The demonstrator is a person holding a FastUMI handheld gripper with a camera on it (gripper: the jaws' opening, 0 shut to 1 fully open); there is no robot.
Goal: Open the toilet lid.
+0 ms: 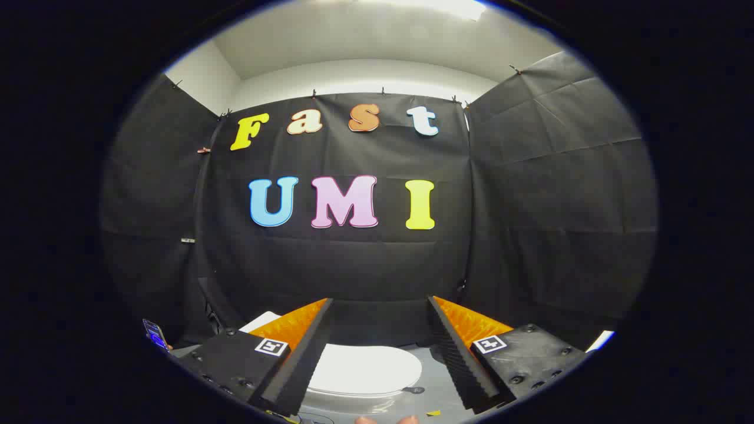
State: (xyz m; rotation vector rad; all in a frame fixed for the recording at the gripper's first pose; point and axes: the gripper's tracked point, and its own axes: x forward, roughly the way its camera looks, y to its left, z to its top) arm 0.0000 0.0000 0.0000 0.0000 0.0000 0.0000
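- The gripper [380,353] hangs high above the work with its fingers spread wide and nothing between them; the left finger [306,353] and the right finger [459,353] frame the target from above, at the lower centre of the frame.
- The toilet lid [365,368] lies shut and flat, low in the frame between the two fingers and well below them, on a grey floor [439,388].
- Risk: the front lip of the lid is hidden near the bottom of the frame, so a descent could land the fingers on the flat top, where they would slide off with no edge to catch.
- Risk: the lid is smooth and glossy, so a shallow pinch on its rim would likely slip partway through the lift and let it drop.
- Risk: the fingers point at the booth wall, not down; unless the gripper tilts, a finger could strike the lid from above.
- Something pale at the very bottom centre [386,420] sits close to the approach path; I cannot tell what it is.
- A phone-like device [155,334] stands at the lower left, well apart from the lid.
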